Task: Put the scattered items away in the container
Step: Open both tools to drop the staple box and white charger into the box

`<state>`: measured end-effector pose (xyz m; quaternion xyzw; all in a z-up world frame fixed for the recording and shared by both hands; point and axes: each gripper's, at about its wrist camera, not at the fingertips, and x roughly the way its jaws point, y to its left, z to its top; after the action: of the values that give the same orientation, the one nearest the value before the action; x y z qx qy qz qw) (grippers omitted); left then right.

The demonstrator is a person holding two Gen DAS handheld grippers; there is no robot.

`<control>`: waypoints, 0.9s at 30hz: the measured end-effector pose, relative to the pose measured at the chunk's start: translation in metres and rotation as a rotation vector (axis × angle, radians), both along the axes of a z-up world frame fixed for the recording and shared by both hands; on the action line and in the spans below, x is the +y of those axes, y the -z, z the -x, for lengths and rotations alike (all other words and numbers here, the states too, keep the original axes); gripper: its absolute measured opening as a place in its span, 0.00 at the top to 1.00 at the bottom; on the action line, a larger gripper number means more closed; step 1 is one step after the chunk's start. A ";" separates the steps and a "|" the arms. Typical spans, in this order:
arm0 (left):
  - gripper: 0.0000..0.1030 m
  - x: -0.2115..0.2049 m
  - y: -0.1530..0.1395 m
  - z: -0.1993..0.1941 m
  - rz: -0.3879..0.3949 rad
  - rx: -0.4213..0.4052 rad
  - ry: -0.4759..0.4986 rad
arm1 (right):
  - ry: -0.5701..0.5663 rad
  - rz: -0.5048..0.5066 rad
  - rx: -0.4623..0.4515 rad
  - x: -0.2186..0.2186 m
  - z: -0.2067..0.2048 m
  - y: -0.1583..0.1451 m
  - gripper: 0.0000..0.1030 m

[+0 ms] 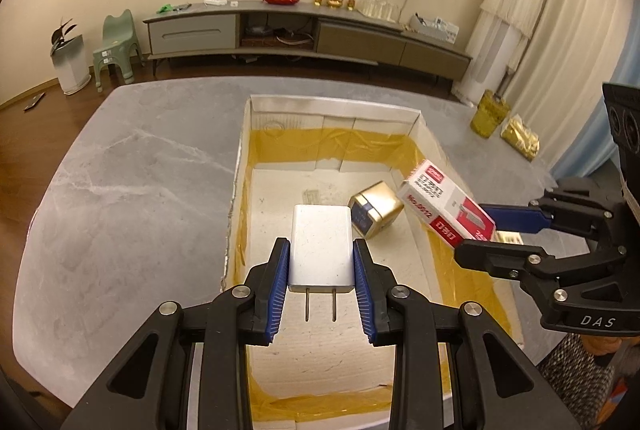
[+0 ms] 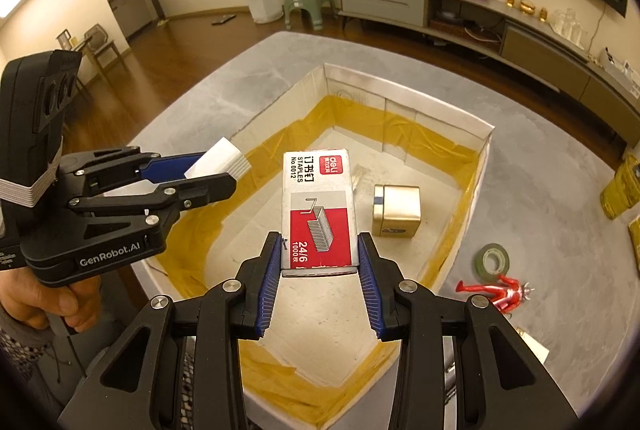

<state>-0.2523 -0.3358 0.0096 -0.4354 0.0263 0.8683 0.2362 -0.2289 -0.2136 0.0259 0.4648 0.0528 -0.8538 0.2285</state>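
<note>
Grey marble table point(image 1: 120, 166) fronts a TV cabinet point(image 1: 304, 30); left claw point(image 1: 320, 270) grips charger point(image 1: 322, 242), right claw point(image 2: 318, 262) staples box point(image 2: 318, 206).

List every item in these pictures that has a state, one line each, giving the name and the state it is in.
left gripper: shut on white charger, over the box
white charger: held, prongs toward camera
right gripper: shut on staples box
staples box: held above the box
cardboard box: open
gold tin: inside, closed
tape roll: lying on table
red figure: lying on table

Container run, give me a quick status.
Left gripper shut on white charger, right gripper shut on staples box, both over open container. Gold tin inside. Nothing blocking.
</note>
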 end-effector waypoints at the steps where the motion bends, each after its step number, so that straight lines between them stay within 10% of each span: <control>1: 0.69 0.002 0.002 0.002 0.013 -0.005 0.009 | -0.004 -0.010 -0.010 -0.002 0.004 0.003 0.62; 27: 0.68 0.030 0.049 0.048 0.211 -0.200 0.076 | -0.066 -0.178 -0.203 -0.020 0.051 0.063 0.60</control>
<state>-0.3007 -0.3054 -0.0390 -0.5410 0.1104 0.8033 0.2233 -0.2801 -0.2335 -0.0367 0.5653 0.1203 -0.7863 0.2185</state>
